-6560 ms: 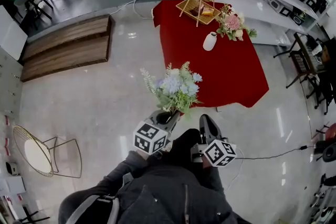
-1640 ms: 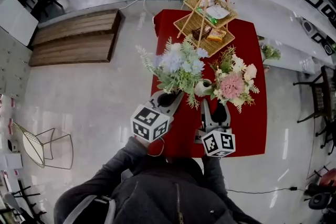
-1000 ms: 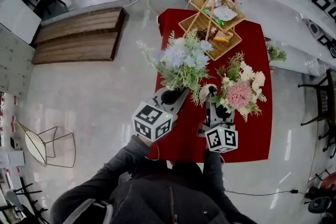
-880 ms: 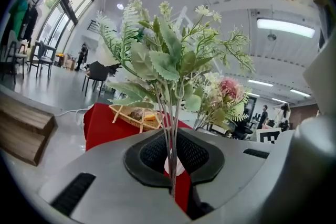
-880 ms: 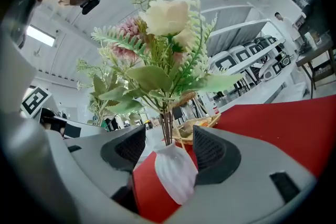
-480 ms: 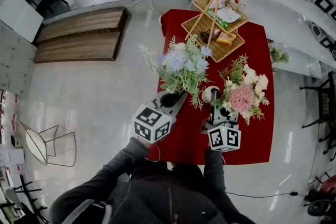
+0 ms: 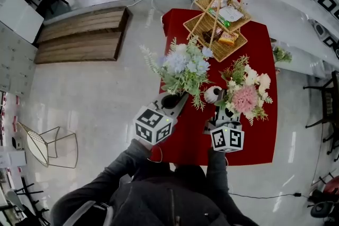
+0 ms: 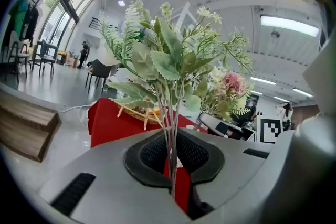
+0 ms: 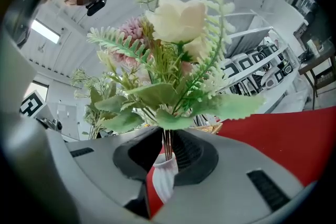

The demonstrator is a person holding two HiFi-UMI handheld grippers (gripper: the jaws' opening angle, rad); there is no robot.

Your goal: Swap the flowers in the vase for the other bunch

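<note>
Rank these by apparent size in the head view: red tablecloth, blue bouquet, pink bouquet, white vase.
1. red tablecloth
2-3. blue bouquet and pink bouquet: near alike; the blue one is held off the table, maybe nearer the camera, so unranked
4. white vase

Blue bunch (image 7: 183, 69), pink bunch (image 7: 244, 93), white vase (image 7: 213, 95) between

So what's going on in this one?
A person works two handheld grippers over a red table. The left gripper is shut on the stems of a blue-and-white bunch, held up off the table. The right gripper has just closed its fingers on the stems of the pink bunch, just above the white vase it stands in. The pink bunch has not been lifted out yet.
</note>
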